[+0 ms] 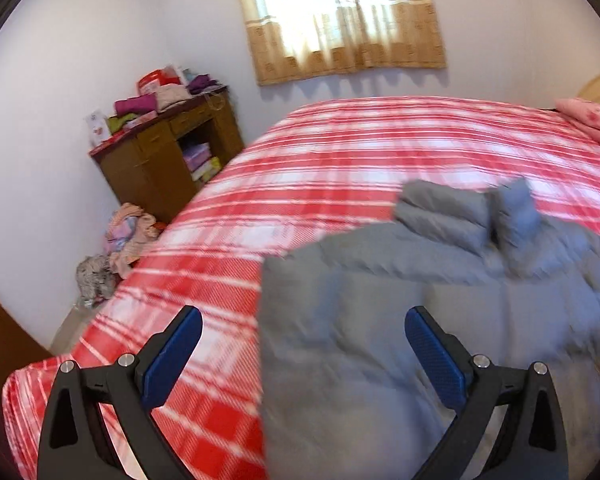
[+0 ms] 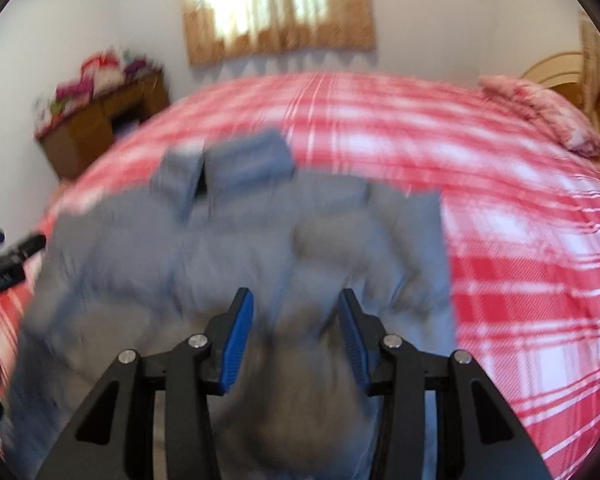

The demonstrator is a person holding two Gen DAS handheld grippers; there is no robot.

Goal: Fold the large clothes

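A grey padded jacket (image 1: 420,300) lies spread on the red-and-white plaid bed (image 1: 340,152), its collar (image 1: 460,216) toward the window. My left gripper (image 1: 303,314) hovers wide open above the jacket's left edge, with nothing between its blue pads. In the right wrist view the jacket (image 2: 220,248) fills the middle, and my right gripper (image 2: 296,294) is shut on a thick bunch of its near hem, blurred between the pads. The left gripper (image 2: 4,256) shows at the left edge of that view.
A wooden desk (image 1: 168,148) stacked with folded clothes stands against the far left wall. A heap of clothes (image 1: 128,236) lies on the floor beside the bed. A pink pillow (image 2: 540,112) and a headboard (image 2: 556,72) are at the far right. Plaid bed (image 2: 520,260) stretches right of the jacket.
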